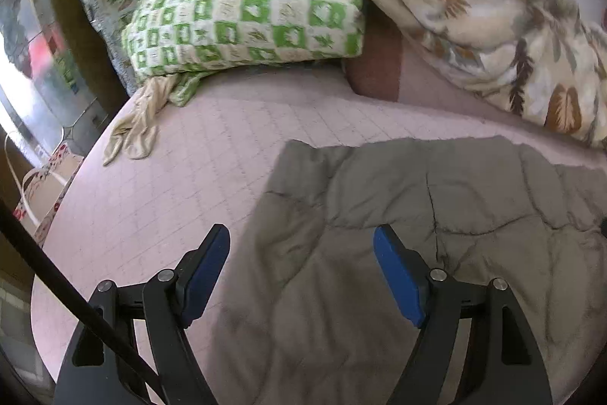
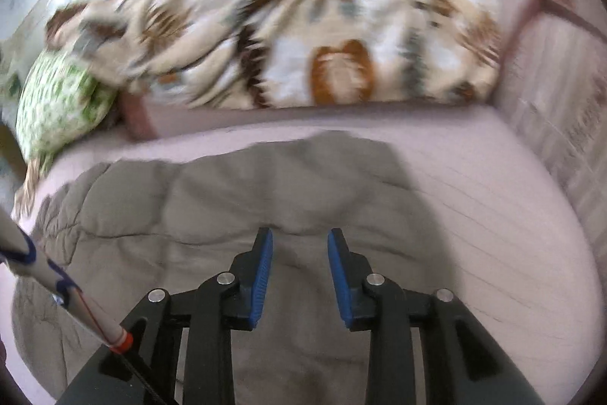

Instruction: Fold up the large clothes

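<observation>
A large grey-brown quilted garment [image 1: 436, 215] lies spread flat on the pink bed sheet [image 1: 189, 158]. It also shows in the right wrist view [image 2: 227, 200]. My left gripper [image 1: 301, 238] is wide open and empty, hovering over the garment's left edge. My right gripper [image 2: 299, 240] is open and empty, held just above the garment's middle right part, near its far edge.
A green-and-white patterned pillow [image 1: 242, 14] lies at the head of the bed. A leaf-print blanket [image 2: 303, 33] is heaped along the wall side. A beige cloth [image 1: 136, 128] lies near the bed's left edge. A pink bed rail [image 2: 561, 124] stands on the right.
</observation>
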{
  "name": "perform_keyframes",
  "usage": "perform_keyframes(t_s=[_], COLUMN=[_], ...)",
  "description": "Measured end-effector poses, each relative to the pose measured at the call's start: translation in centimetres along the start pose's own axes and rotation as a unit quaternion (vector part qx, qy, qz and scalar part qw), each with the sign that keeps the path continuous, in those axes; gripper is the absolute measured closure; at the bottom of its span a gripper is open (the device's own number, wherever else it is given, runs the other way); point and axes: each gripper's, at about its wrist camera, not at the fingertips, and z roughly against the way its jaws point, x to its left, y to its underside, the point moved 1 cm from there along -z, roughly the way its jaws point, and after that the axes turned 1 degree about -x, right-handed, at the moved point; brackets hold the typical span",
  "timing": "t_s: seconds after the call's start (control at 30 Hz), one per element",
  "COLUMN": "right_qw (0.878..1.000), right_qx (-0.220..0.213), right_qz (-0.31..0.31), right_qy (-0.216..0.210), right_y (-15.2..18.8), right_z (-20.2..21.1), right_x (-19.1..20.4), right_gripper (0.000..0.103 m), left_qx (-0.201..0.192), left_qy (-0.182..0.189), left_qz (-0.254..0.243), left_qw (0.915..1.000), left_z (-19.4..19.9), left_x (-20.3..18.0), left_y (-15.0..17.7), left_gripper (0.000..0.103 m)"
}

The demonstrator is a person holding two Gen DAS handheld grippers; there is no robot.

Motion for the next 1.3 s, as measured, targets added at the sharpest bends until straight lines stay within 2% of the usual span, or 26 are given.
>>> perform_keyframes(t_s=[0.07,0.13,0.23,0.37,0.4,0.47,0.53,0.6,0.63,0.73,0.83,0.9,0.97,1.03,1.13,1.23,1.27,1.3], right_qw=[1.0,0.999,0.999,0.993,0.988,0.969,0.958,0.959,0.964,0.978,0.99,0.996,0.998,0.996,0.988,0.98,0.977,0.977], right_qx=[0.011,0.022,0.033,0.046,0.054,0.073,0.075,0.059,0.045,0.016,-0.007,-0.025,-0.04,-0.044,-0.031,-0.001,0.016,0.024], right_qz=[0.016,0.036,0.021,-0.063,-0.089,-0.17,-0.227,-0.234,-0.22,-0.168,-0.109,-0.077,-0.048,-0.027,0.008,0.027,0.027,0.026], right_qy=[-0.006,0.009,0.035,0.085,0.118,0.167,0.159,0.148,0.14,0.124,0.091,0.048,-0.01,-0.069,-0.149,-0.198,-0.213,-0.21], right_y=[-0.4,-0.7,-1.8,-2.6,-2.4,-1.1,0.2,0.7,0.8,1.4,2.8,4.1,6.2,8.2,11.4,14.0,14.8,15.3], right_z=[-1.8,-3.8,-6.4,-8.2,-8.4,-8.2,-6.7,-4.4,-2.5,1.7,5.8,8.4,10.8,12.1,12.5,10.9,9.8,9.1], right_x=[2.0,3.0,0.6,-8.1,-10.6,-16.7,-21.5,-23.4,-23.9,-22.7,-19.4,-16.2,-11.9,-8.0,-2.1,2.1,2.9,3.4], right_gripper=[0.064,0.061,0.062,0.062,0.054,0.053,0.054,0.054,0.054,0.054,0.054,0.054,0.054,0.054,0.054,0.054,0.054,0.055], left_qx=[0.012,0.029,0.032,0.038,0.041,0.044,0.043,0.04,0.034,0.001,-0.019,-0.021,-0.022,-0.021,-0.015,0.015,0.017,0.016], left_qy=[-0.011,-0.023,0.002,0.007,0.009,0.008,0.006,0.0,-0.001,0.016,0.036,0.064,0.106,0.148,0.18,0.173,0.148,0.133], left_qz=[0.0,0.006,0.037,0.048,0.051,0.052,0.048,0.041,0.04,0.029,0.008,0.0,-0.004,-0.009,-0.021,-0.044,-0.052,-0.054], left_qw=[0.9999,0.9993,0.9988,0.9981,0.9978,0.9976,0.9979,0.9983,0.9986,0.9995,0.9991,0.9977,0.9941,0.9887,0.9833,0.9838,0.9875,0.9895], left_z=[-1.9,-4.1,-5.1,-6.0,-6.2,-6.4,-6.1,-5.2,-4.2,0.3,5.3,7.8,10.3,12.2,12.6,10.5,9.6,9.0], left_x=[-0.1,0.2,1.4,2.0,2.2,2.0,2.0,1.9,2.1,2.3,1.7,1.1,0.0,-1.5,-3.9,-5.9,-6.1,-6.0], left_y=[0.2,0.7,0.9,1.1,1.1,1.2,1.0,0.8,0.7,0.8,2.1,3.5,5.7,8.6,12.3,14.8,15.3,15.5], left_gripper=[0.025,0.025,0.025,0.023,0.023,0.023,0.023,0.024,0.025,0.025,0.025,0.025,0.025,0.025,0.025,0.025,0.025,0.025])
